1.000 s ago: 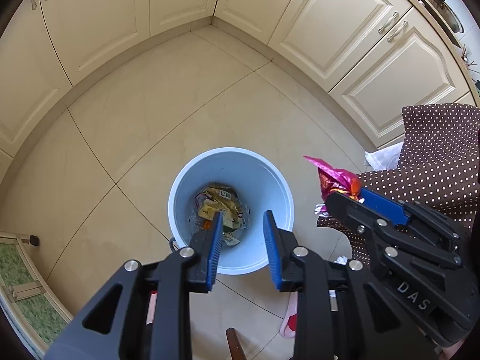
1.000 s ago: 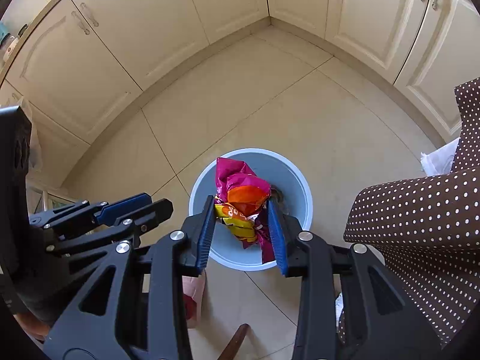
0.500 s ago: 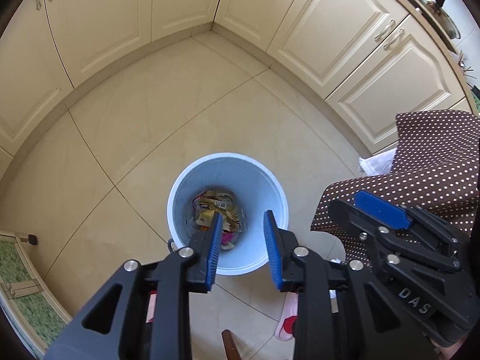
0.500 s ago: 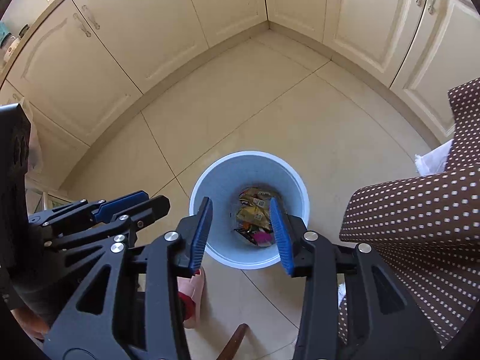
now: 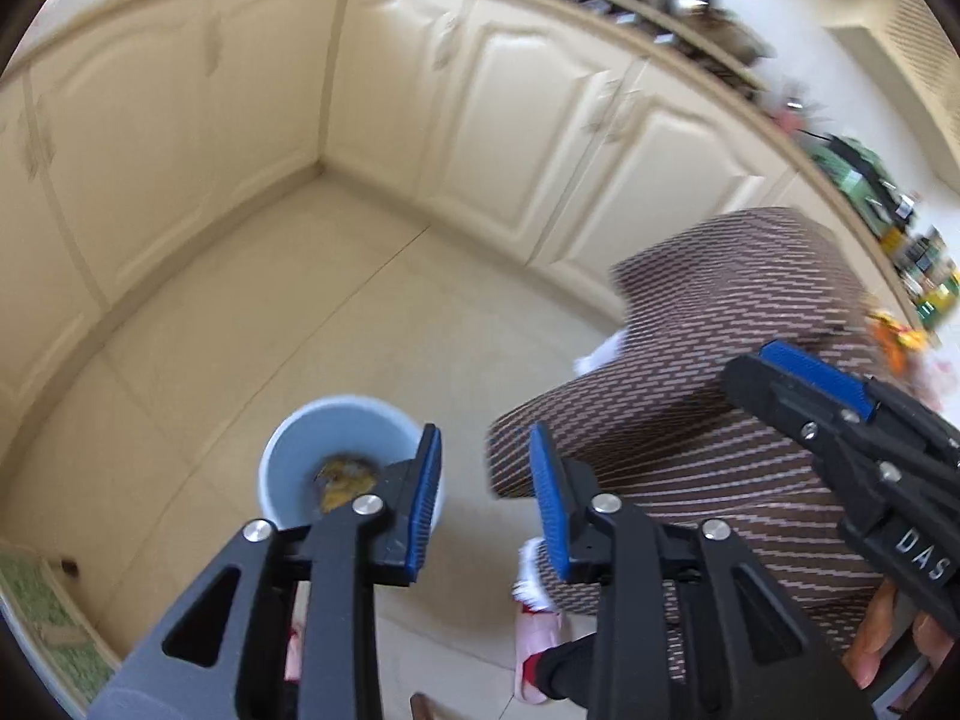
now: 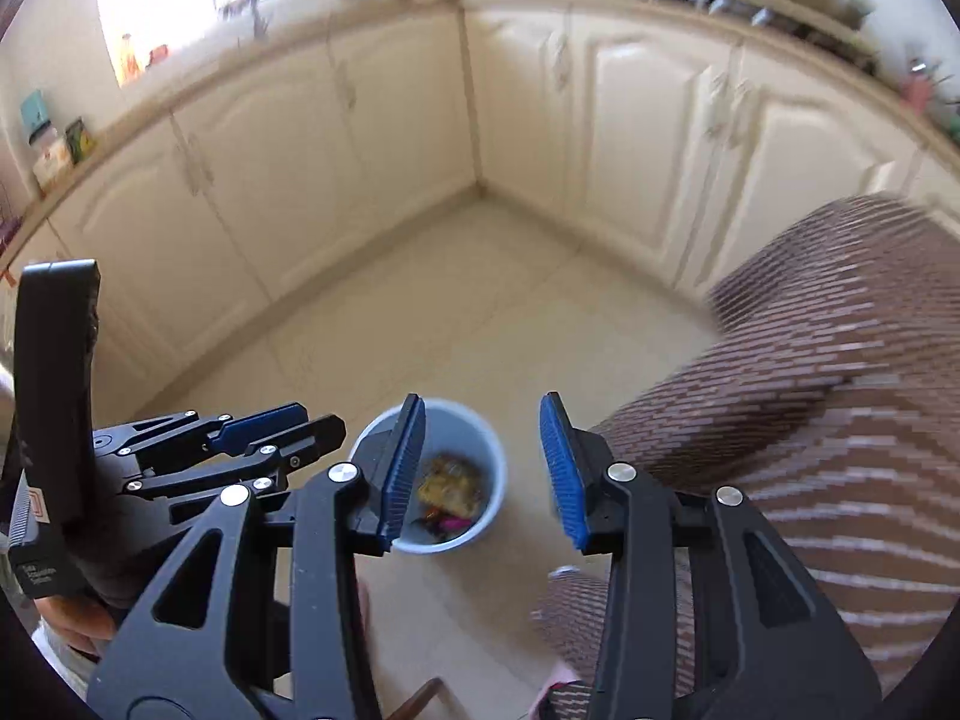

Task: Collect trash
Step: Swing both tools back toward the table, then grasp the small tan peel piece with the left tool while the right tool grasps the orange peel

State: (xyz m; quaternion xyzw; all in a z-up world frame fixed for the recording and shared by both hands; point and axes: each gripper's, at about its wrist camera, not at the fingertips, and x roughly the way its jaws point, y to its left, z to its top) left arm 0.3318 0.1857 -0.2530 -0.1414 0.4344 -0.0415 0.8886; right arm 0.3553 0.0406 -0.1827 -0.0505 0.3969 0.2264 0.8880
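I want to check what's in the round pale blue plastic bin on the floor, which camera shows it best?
The right wrist view: the round pale blue plastic bin shows its wrappers between the gripper's fingers. In the left wrist view the bin is blurrier and a finger covers part of it.

"DAS" on right tongs (image 5: 804,384)

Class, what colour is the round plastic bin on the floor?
Pale blue round plastic bin, clearest in the right wrist view.
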